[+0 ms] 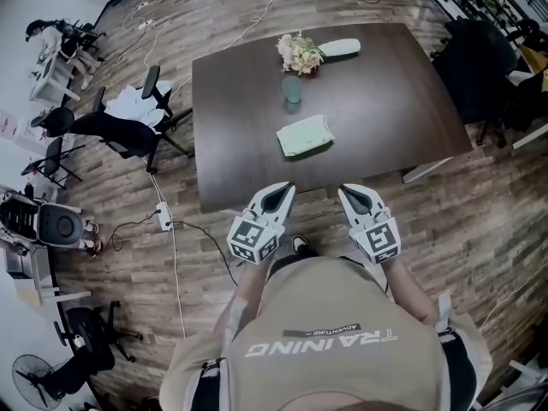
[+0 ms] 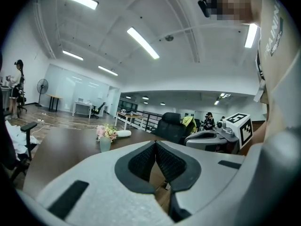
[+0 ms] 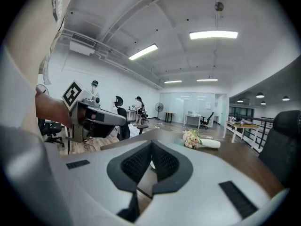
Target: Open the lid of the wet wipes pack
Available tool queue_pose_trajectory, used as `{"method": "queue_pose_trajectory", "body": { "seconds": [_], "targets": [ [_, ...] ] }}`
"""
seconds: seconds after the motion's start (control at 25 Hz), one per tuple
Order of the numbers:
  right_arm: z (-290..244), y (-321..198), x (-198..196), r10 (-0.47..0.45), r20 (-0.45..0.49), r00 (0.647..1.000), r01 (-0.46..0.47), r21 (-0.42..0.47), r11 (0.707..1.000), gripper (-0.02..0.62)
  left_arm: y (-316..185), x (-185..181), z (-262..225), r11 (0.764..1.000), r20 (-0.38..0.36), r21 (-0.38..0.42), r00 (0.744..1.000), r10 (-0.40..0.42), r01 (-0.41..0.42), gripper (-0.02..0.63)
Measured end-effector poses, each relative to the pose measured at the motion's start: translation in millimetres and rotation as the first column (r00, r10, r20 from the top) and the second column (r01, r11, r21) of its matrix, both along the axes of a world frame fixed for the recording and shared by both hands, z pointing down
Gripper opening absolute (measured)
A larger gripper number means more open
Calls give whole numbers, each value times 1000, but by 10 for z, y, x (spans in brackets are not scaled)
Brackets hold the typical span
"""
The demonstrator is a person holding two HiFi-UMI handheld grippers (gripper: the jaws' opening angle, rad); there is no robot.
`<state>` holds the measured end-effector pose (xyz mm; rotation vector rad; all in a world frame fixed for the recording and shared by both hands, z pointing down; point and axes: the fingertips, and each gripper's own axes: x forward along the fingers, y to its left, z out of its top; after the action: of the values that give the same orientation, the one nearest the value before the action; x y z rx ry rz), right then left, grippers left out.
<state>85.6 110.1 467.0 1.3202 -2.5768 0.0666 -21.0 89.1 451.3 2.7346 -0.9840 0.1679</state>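
The wet wipes pack (image 1: 304, 136), pale green, lies flat on the dark brown table (image 1: 394, 110), near the middle of its front half. Both grippers hover side by side at the table's front edge, short of the pack. My left gripper (image 1: 284, 188) is shut with nothing between its jaws, the tips meeting in the left gripper view (image 2: 155, 143). My right gripper (image 1: 345, 190) is shut and empty too (image 3: 151, 143). In both gripper views the jaws hide the pack.
Behind the pack stand a teal cup (image 1: 293, 89), a bunch of flowers (image 1: 300, 54) and a white oblong object (image 1: 340, 48). Office chairs (image 1: 128, 131) sit left of the table, a black chair (image 1: 475, 58) at its right. Cables and a power strip (image 1: 163, 217) lie on the floor.
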Motion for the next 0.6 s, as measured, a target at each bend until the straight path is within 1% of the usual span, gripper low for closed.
{"method": "queue_pose_trajectory", "body": {
  "seconds": [0.16, 0.28, 0.36, 0.48, 0.6],
  "targets": [
    [66, -155, -109, 26, -21, 999, -27, -16, 1000, 14, -201, -108, 17, 999, -4, 9, 999, 35, -35, 9],
    [157, -258, -187, 55, -17, 998, -56, -33, 998, 14, -345, -215, 84, 999, -2, 11, 999, 49, -49, 9],
    [197, -323, -243, 71, -11, 997, -72, -42, 997, 14, -426, -277, 132, 998, -6, 1, 998, 55, -55, 9],
    [155, -405, -362, 71, -22, 997, -72, -32, 997, 14, -461, -333, 194, 997, -13, -16, 997, 74, -74, 9],
    [115, -469, -438, 67, -46, 997, -68, -22, 997, 14, -508, -354, 268, 996, -58, -54, 995, 75, -78, 9]
  ]
}}
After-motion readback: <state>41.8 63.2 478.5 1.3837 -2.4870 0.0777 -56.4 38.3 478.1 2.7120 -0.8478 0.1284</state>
